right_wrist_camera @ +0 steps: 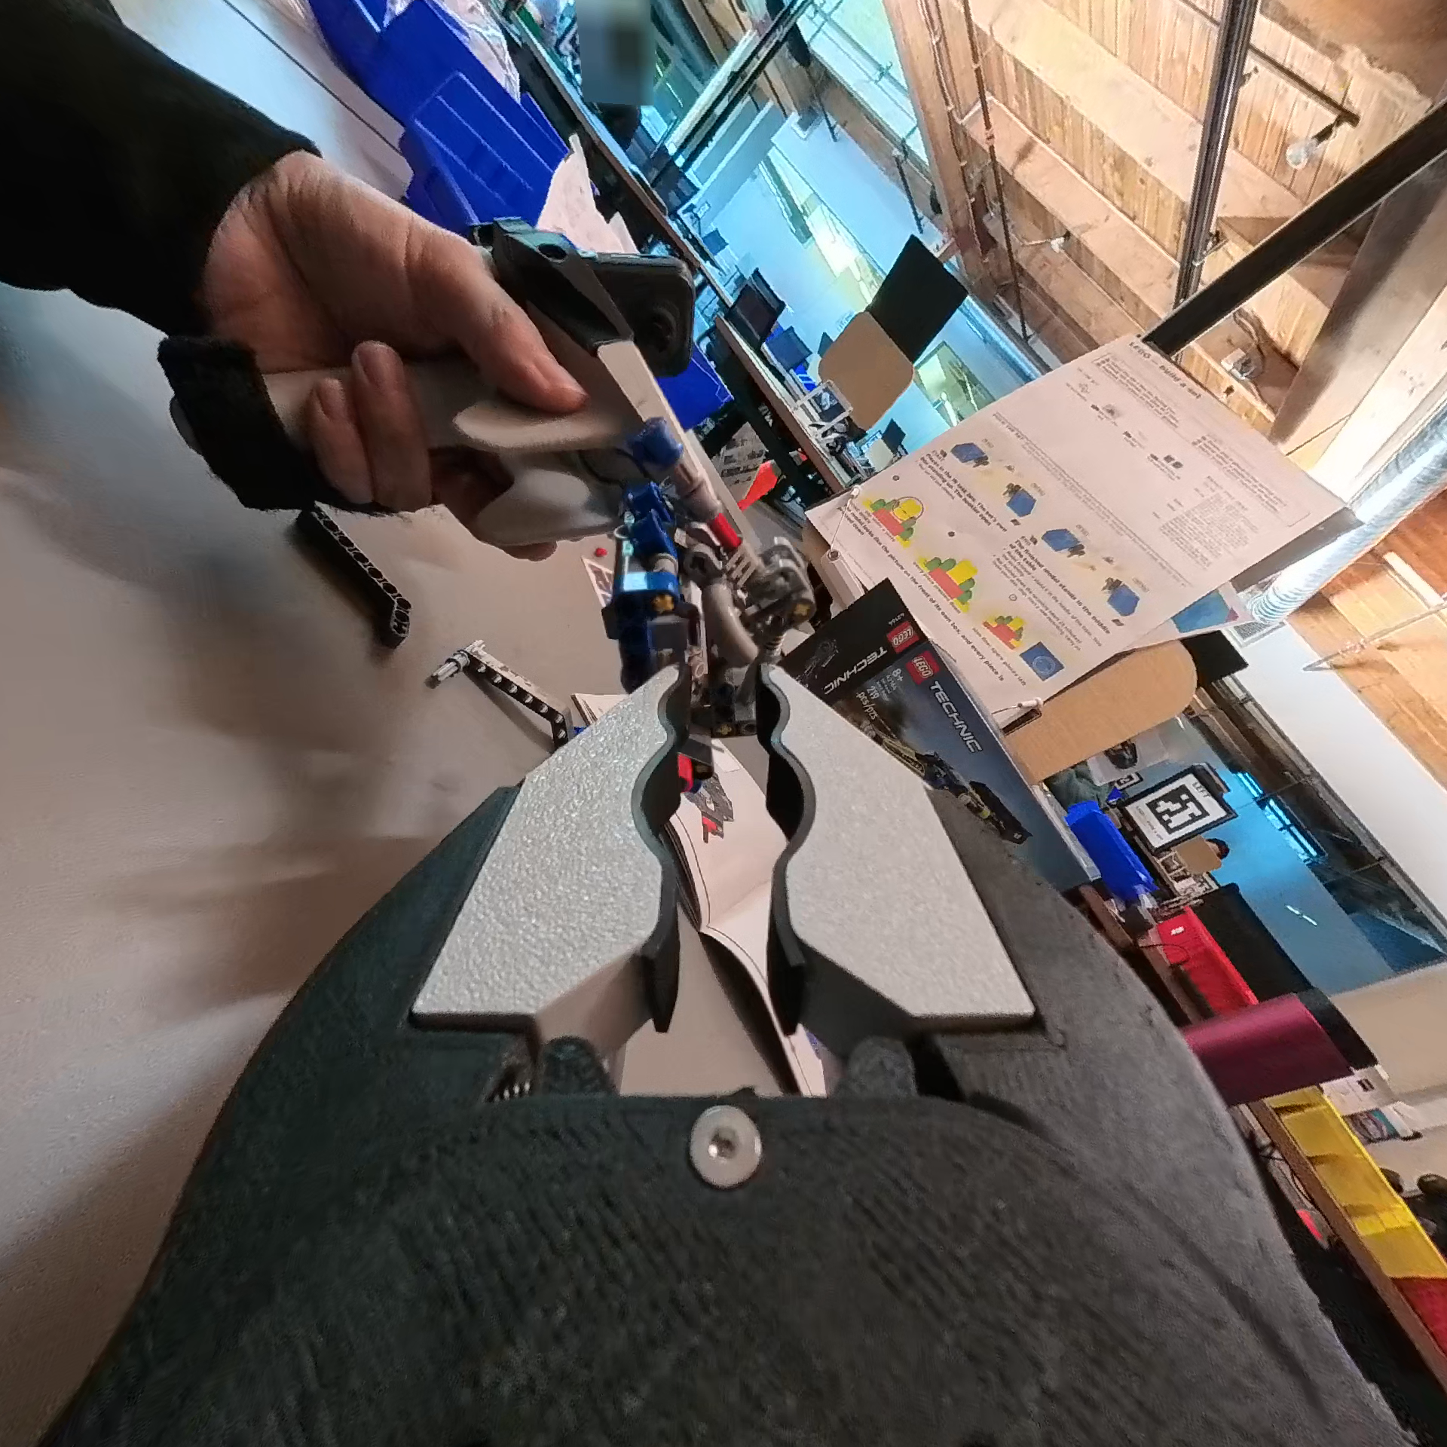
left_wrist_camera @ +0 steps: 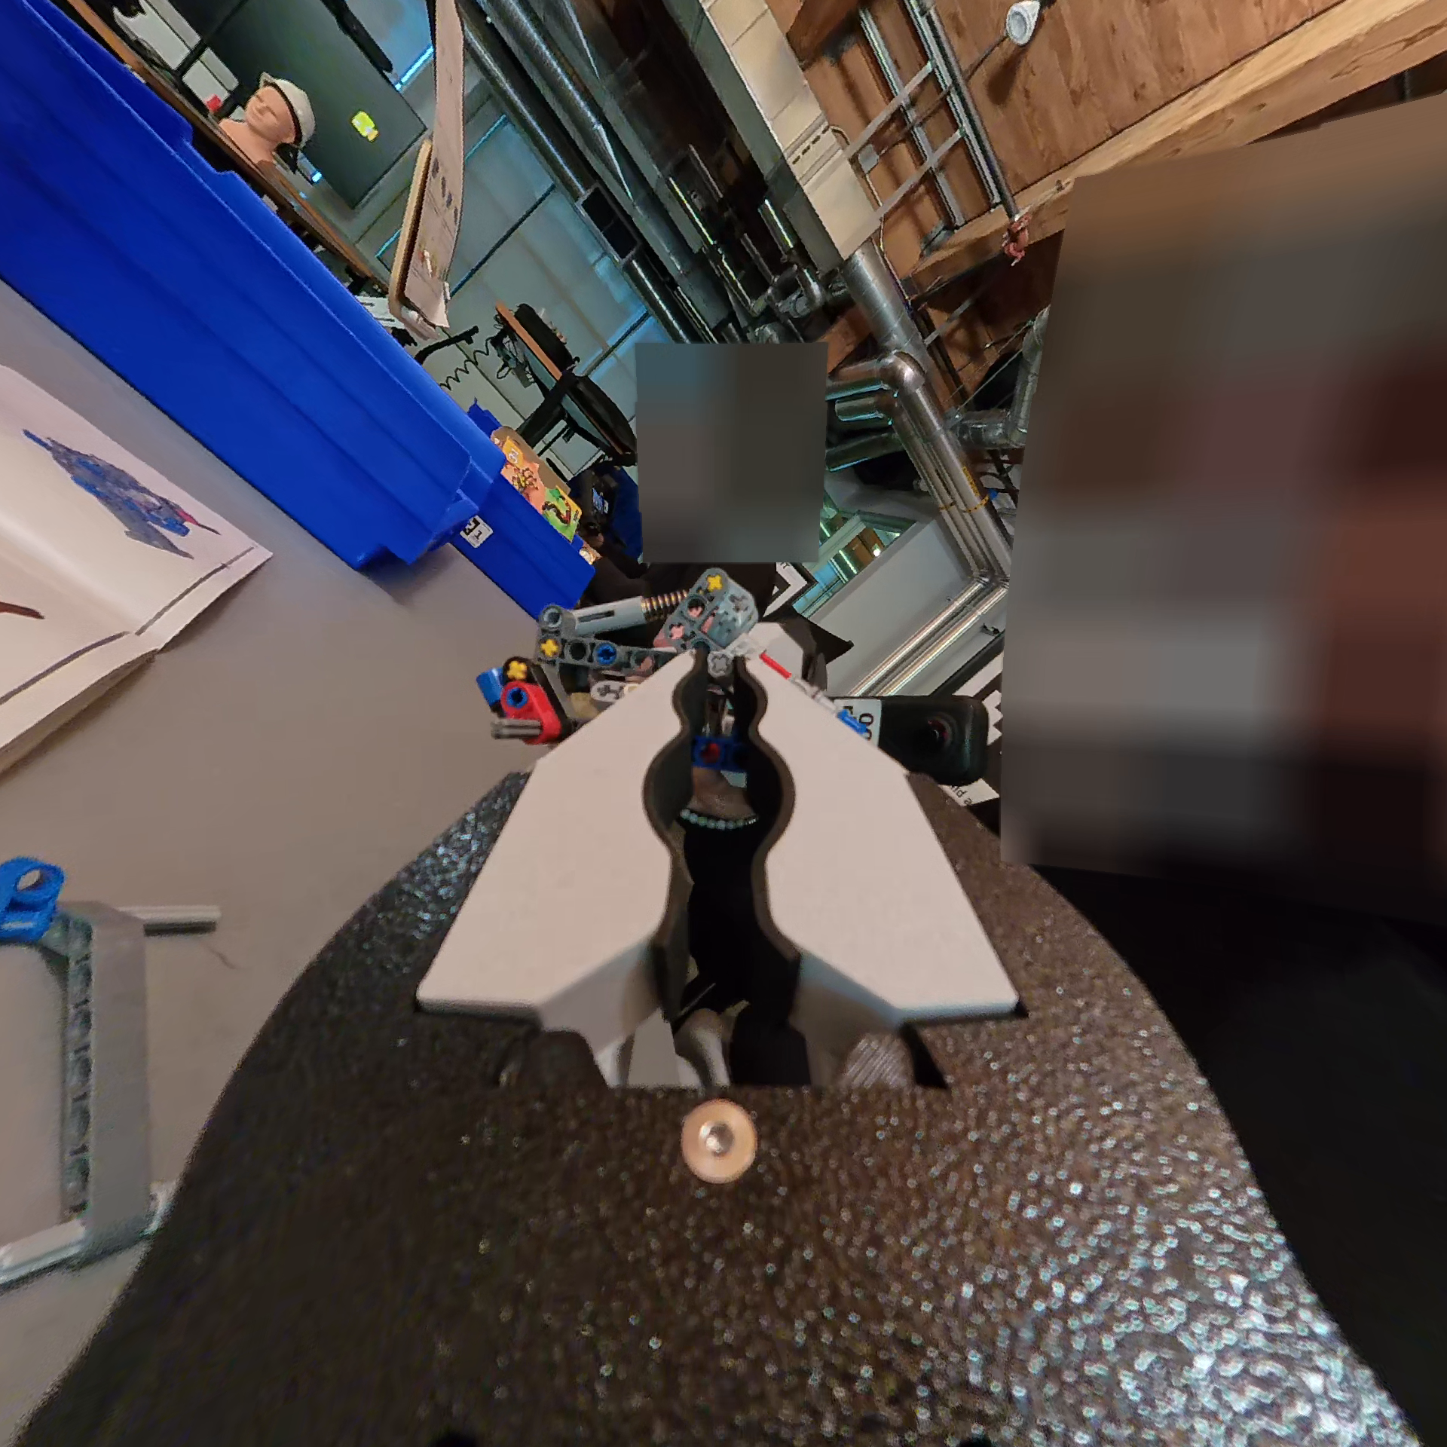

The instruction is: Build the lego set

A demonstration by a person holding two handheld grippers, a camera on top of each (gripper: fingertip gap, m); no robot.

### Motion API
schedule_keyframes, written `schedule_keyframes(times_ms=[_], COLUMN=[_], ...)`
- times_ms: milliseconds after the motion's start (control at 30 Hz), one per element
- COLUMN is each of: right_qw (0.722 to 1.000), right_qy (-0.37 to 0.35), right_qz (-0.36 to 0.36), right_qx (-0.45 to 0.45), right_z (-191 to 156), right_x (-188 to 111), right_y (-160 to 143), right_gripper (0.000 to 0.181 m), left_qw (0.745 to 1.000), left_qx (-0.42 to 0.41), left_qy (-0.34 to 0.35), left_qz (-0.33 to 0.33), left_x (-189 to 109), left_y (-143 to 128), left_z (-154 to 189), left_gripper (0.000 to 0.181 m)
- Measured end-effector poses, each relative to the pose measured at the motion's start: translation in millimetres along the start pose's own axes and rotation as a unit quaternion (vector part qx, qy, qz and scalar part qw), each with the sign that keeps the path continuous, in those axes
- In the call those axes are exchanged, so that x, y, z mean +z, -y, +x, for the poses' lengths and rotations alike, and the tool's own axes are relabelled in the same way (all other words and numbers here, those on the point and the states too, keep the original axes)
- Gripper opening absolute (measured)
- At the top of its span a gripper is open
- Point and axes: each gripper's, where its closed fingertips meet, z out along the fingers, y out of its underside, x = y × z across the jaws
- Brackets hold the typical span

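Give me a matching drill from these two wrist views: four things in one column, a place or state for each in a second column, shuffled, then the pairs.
Things
1. left gripper
2. right gripper
3. black beam
4. set box

Places or states
A. lying flat on the grey table
B. open, nothing between its fingers
C. shut on the lego model
D. beyond the open booklet, under the hanging instruction sheet

Pairs: 1-C, 2-B, 3-A, 4-D
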Motion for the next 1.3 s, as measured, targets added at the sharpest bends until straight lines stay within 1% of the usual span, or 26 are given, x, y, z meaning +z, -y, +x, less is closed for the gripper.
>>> schedule_keyframes(times_ms=[200, 300, 467, 533, 633, 767, 900, 1133, 1300], right_qw=[1.0, 0.999, 0.997, 0.996, 0.996, 0.996, 0.995, 0.995, 0.998], right_qy=[-0.004, -0.006, -0.005, -0.007, -0.012, -0.017, -0.02, -0.035, -0.035], right_qz=[0.003, -0.004, -0.002, -0.005, 0.011, 0.016, 0.019, 0.024, 0.021], right_qx=[-0.006, -0.032, -0.076, -0.086, -0.082, -0.091, -0.092, -0.085, -0.051], right_z=[-1, -3, -7, -7, -6, -5, -6, -1, 1], right_x=[0, 1, 1, 0, -1, -1, -1, -2, -1], right_y=[1, 1, 4, 5, 13, 19, 19, 25, 28], right_gripper=[0.015, 0.016, 0.016, 0.016, 0.011, 0.009, 0.009, 0.006, 0.006], left_qw=[1.0, 1.0, 0.997, 0.997, 0.999, 0.999, 0.999, 0.999, 0.999], left_qx=[0.007, 0.018, 0.056, 0.059, 0.038, 0.032, 0.042, 0.02, 0.018], left_qy=[0.01, 0.01, 0.032, 0.02, -0.011, -0.025, -0.025, -0.036, -0.026], left_qz=[-0.011, -0.017, -0.04, -0.036, -0.021, -0.018, -0.019, 0.001, 0.013], left_x=[1, 2, 2, 3, 3, 2, 3, 4, 2], left_y=[-4, -5, -8, -7, -3, -2, -2, 4, 7], left_z=[-4, -2, -3, 3, 10, 13, 16, 20, 16], left_gripper=[0.004, 0.003, 0.003, 0.003, 0.003, 0.003, 0.003, 0.003, 0.004])
